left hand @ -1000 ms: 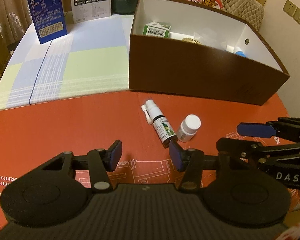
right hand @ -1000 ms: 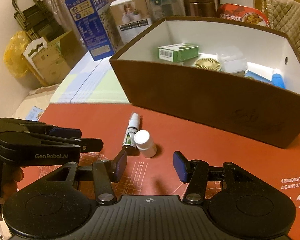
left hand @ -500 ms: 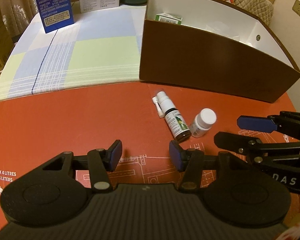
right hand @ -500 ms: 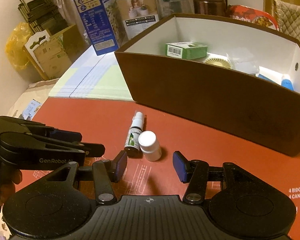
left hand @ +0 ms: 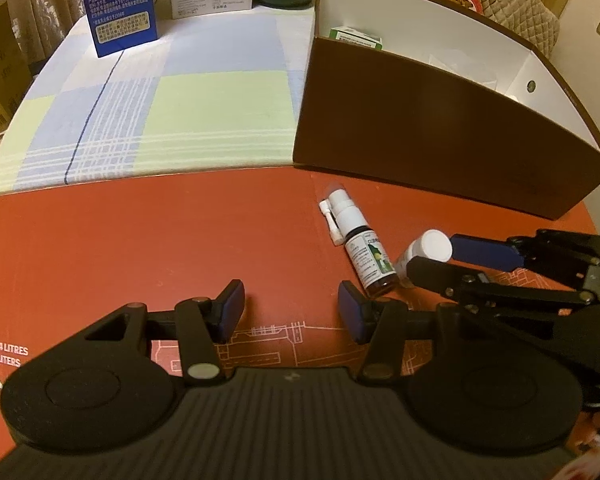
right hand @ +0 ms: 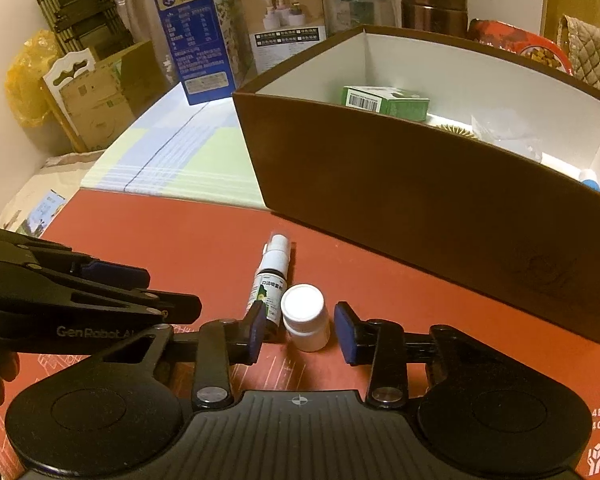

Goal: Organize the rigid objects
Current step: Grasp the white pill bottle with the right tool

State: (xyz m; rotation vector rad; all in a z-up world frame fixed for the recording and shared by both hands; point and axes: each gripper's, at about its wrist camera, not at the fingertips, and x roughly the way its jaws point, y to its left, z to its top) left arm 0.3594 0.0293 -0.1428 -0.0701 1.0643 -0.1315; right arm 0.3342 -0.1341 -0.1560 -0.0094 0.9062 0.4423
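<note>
A red printed cardboard sheet lies flat under both grippers. Beyond them stands a large brown box with smooth white inner walls, a green carton inside. The left gripper hangs parted over bare cardboard, gripping nothing. The right gripper has just been closing, its blue pads either side of the small white round-capped pill bottle, gaps visible. A slim labelled spray bottle lies just left of it.
</note>
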